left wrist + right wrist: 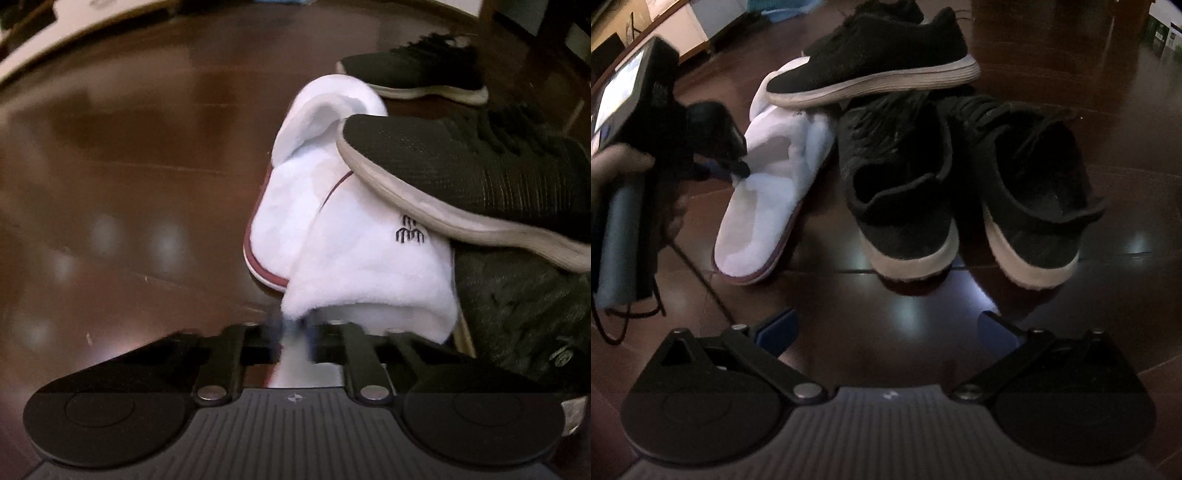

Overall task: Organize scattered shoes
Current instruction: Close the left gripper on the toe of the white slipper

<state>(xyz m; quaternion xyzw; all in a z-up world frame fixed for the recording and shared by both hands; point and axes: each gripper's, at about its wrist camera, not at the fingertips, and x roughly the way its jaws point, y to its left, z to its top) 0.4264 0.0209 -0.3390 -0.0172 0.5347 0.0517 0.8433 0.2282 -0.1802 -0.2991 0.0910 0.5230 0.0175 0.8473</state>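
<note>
Shoes lie heaped on the glossy wooden floor (1108,110): a fluffy white slipper (764,199) with a maroon sole edge, pinched at its rim by the left gripper (295,332). Only the right view shows two knit black sneakers (905,192) heel-near. The right gripper (886,332) is spread wide, bare floor beneath.

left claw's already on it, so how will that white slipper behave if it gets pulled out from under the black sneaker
The white slipper will probably flop: its fleecy upper already folds over near the left claw. It looks light, so it should lift easily. The black sneaker rests its toe on the slipper, so a pull may tip or drag it.
</note>
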